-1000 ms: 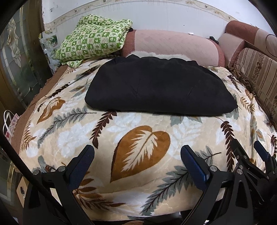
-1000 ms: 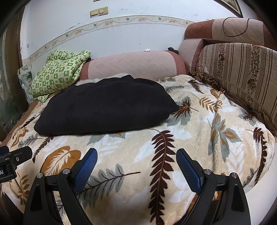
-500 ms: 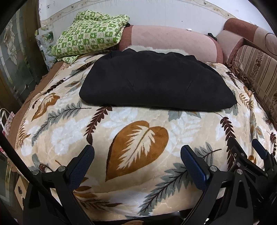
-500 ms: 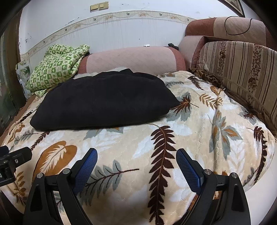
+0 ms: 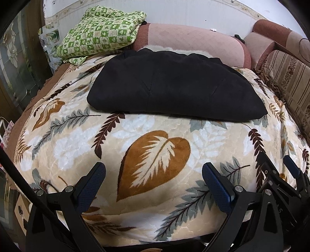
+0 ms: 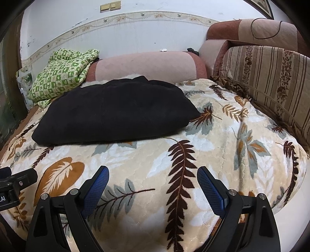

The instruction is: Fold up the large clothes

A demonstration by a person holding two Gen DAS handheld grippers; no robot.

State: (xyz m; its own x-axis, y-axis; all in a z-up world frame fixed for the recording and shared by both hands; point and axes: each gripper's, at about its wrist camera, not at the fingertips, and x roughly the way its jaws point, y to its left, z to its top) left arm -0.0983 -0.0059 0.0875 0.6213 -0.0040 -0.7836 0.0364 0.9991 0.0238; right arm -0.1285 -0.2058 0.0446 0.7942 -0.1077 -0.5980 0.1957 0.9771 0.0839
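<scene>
Looking along the left gripper [image 5: 154,174], we see its 2 blue-padded fingers spread wide apart with nothing between them, hovering over the leaf-print blanket [image 5: 158,155]. The black garment [image 5: 174,89] lies folded at 12 o'clock, well apart from the fingertips. This view alone shows the right gripper [image 5: 290,168] side-on at 4 o'clock and a glass door [image 5: 17,64] at 9 o'clock. The right wrist view alone shows the wall switches [image 6: 110,6] at 12 o'clock and most of the striped cushion [image 6: 271,81] at 2 o'clock; there the right gripper [image 6: 153,175] is also spread wide and empty, with the garment [image 6: 116,110] at 11 o'clock. Compared with 1 second ago, both cameras sit slightly closer to the garment, which has not moved.
</scene>
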